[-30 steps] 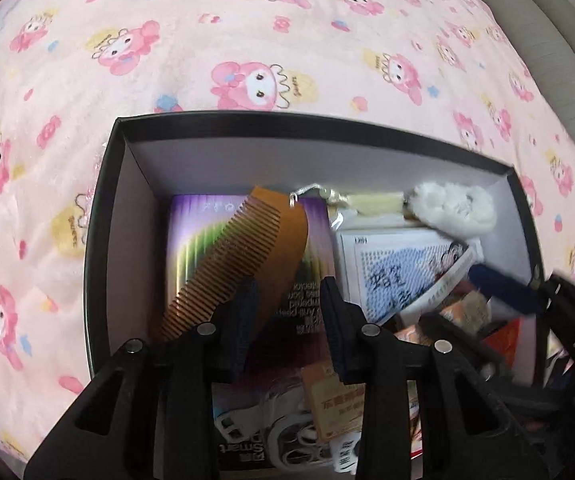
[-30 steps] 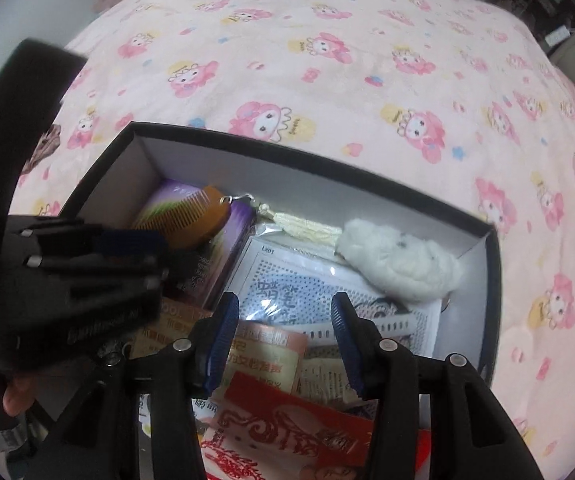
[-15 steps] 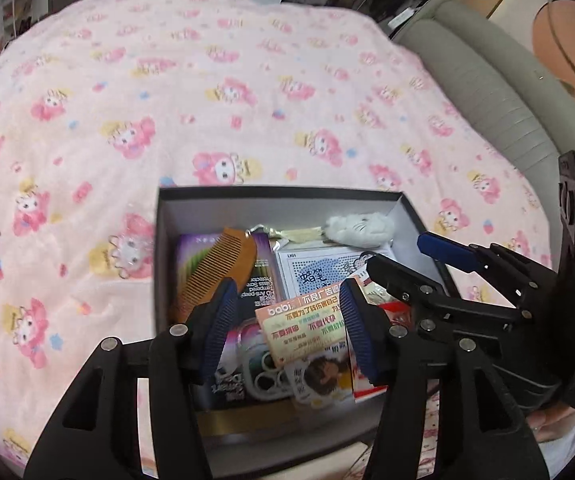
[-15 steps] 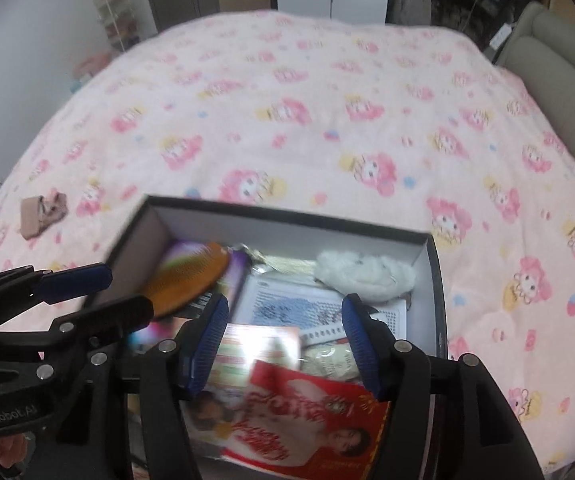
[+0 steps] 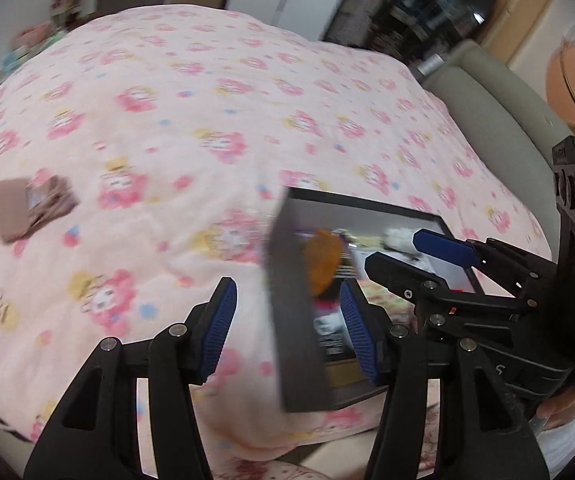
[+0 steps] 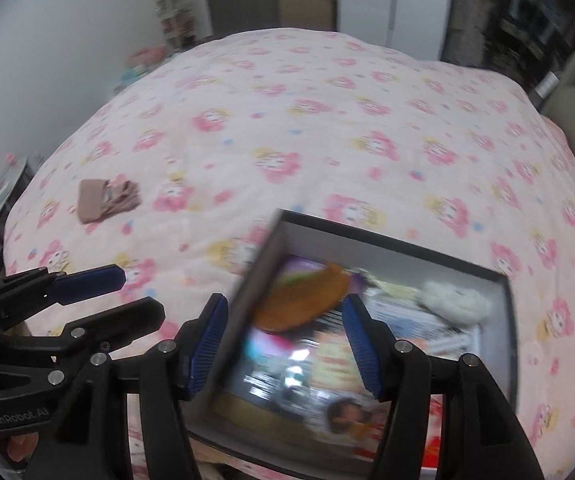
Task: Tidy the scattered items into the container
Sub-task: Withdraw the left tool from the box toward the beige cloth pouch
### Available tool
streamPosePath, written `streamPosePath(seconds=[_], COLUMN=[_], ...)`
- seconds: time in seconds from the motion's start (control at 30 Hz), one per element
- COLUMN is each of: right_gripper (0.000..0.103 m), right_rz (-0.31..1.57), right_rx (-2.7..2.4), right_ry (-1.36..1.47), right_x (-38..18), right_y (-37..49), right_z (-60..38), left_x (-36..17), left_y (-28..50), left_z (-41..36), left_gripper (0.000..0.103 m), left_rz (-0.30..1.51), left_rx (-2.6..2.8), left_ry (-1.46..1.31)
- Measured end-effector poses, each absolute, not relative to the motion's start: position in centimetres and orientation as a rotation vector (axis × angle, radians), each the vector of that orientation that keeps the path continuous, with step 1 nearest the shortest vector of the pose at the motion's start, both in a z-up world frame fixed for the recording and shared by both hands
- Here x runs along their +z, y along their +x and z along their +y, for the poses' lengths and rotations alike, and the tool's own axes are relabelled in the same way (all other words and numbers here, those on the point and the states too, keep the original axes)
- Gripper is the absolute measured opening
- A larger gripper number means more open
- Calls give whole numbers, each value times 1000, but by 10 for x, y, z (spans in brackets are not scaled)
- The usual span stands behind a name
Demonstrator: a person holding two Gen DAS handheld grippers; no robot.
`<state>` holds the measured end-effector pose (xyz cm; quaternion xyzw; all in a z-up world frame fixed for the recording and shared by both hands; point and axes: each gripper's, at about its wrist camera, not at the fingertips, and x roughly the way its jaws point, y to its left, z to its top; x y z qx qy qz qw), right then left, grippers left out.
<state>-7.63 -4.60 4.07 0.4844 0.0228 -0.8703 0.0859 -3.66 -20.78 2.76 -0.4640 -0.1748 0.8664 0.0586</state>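
Both hand-held grippers, left [image 5: 285, 330] and right [image 6: 283, 342], were spread and empty above the filled box [image 6: 505, 304]. The brown packet [image 6: 105, 200], well apart on the bed [image 6: 327, 112], risked being overlooked or fumbled on soft bedding.
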Motion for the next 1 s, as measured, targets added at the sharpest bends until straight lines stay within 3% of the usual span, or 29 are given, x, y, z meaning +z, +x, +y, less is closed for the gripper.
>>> streamPosePath(seconds=[0.6,0.77,1.0], right_gripper=[59,64,64], right_rz=[207,209,257], right_rx=[-2368,-2330,-2302], right_ry=[1414,1458,1576], right_x=[-13,-40,-88], right_y=[-165,-209,-260], right_z=[-264,-300,-332], left_x=[-29,-57,-109], left_y=[-17,-36,-72], left_z=[-419,-470,-533], left_gripper=[57,72,72], left_rz=[-841,-957,-1153], left_rx=[2886,2950,2952], left_ry=[-1484,-1477,-1580])
